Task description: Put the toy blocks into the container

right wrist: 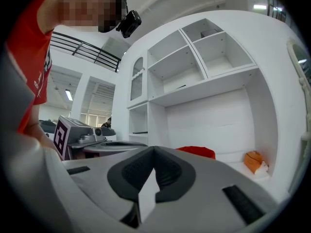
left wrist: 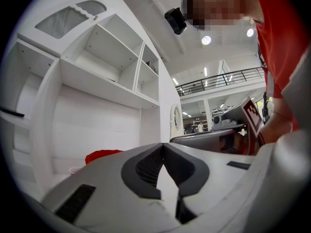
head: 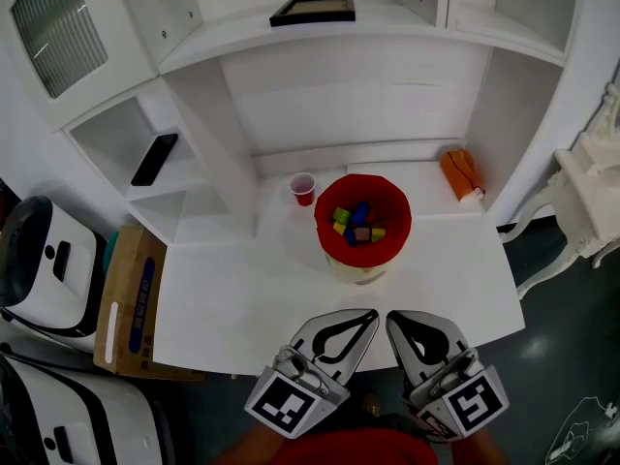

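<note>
While the small multicoloured toy blocks [head: 356,223] are lying inside the round red container [head: 399,223] on the white desk [head: 242,308], the left gripper [head: 371,314] and right gripper [head: 391,318] are hovering clenched and empty. The blocks are probably light, rigid pieces, best pinched across flat faces. Only the head view is showing them; the gripper views are catching just the container's red rim.

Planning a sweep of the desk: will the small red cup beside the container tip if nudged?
Probably tips easily: the red cup stands upright and looks empty, so likely light. Once over, its round tapered shape would likely roll in an arc. The container close beside might stop it.
</note>
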### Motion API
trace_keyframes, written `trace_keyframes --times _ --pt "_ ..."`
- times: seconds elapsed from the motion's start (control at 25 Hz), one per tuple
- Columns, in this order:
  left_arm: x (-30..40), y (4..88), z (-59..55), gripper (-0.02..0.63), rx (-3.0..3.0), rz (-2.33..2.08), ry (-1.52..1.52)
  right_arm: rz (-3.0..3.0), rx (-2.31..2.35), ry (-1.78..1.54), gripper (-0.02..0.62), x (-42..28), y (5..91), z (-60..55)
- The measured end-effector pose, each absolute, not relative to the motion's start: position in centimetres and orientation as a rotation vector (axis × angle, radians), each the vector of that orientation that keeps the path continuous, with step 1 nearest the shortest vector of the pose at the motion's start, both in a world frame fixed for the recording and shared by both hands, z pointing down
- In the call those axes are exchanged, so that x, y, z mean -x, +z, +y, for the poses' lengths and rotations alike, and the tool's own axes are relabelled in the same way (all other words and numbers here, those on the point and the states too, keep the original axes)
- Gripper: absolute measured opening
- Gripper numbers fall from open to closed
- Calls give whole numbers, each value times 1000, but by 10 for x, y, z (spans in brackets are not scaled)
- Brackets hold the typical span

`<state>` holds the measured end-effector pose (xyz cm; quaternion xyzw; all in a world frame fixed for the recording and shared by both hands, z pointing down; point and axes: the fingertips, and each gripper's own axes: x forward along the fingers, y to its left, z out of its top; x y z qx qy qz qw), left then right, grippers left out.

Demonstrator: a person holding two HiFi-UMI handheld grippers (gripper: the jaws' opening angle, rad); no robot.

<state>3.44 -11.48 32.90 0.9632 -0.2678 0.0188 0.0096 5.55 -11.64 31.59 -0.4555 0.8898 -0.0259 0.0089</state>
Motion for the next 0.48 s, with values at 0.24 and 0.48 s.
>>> trace_keyframes --times 0.24,0.48 --pt "-34 328 -114 14 -3003 -834 59 2777 1425 -79 6 -56 315 -115" --pt "-33 328 -113 14 -3010 -832 66 2783 1426 -82 6 -57 316 -114"
